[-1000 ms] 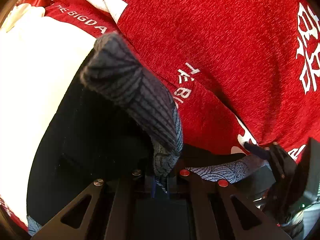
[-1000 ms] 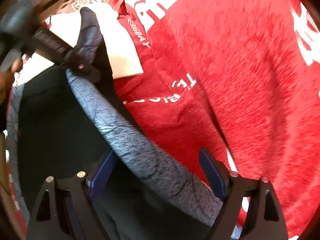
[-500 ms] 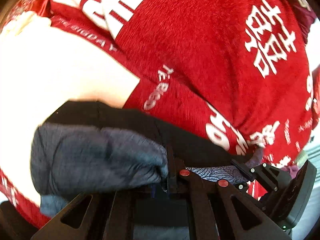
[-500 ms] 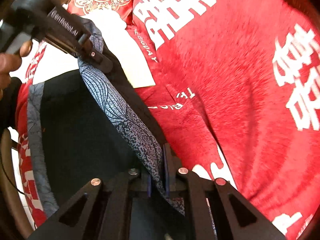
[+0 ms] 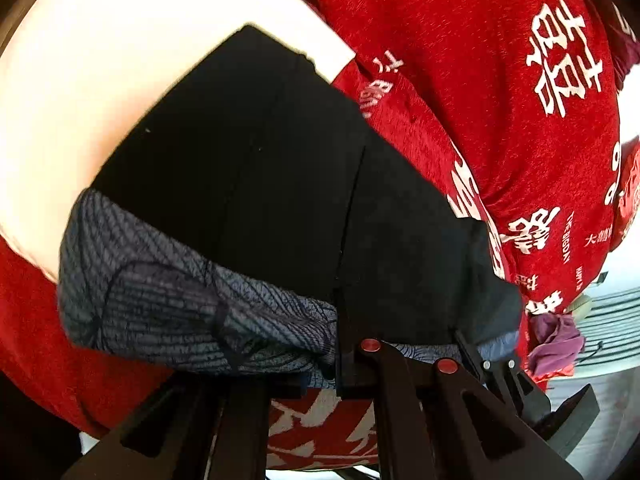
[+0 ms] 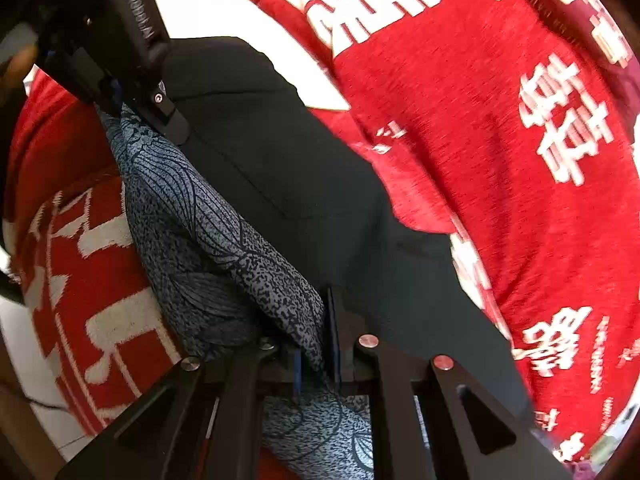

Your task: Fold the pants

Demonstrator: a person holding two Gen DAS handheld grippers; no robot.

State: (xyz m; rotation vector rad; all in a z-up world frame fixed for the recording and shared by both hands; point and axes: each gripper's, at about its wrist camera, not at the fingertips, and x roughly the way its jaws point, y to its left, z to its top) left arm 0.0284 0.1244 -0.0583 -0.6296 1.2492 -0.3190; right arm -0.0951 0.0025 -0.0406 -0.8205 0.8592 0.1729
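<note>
The black pants (image 5: 272,184) with a grey-blue patterned waistband (image 5: 180,312) hang stretched between my two grippers above a red blanket. My left gripper (image 5: 336,344) is shut on the waistband edge; it also shows in the right wrist view (image 6: 160,116) at upper left. My right gripper (image 6: 324,344) is shut on the patterned waistband (image 6: 224,240) too, with the black cloth (image 6: 300,184) running away from it. The right gripper appears in the left wrist view (image 5: 476,344) at lower right, pinching the same edge.
A red blanket with white characters (image 5: 500,80) covers the surface under the pants, also in the right wrist view (image 6: 500,140). A white patch (image 5: 100,80) lies at upper left. A purple cloth (image 5: 556,344) and a striped surface (image 5: 612,312) sit at far right.
Both grippers have lifted and pulled the waistband, so the black pants are now spread flat and taut between them. The right gripper closed on the waistband a second ago.
</note>
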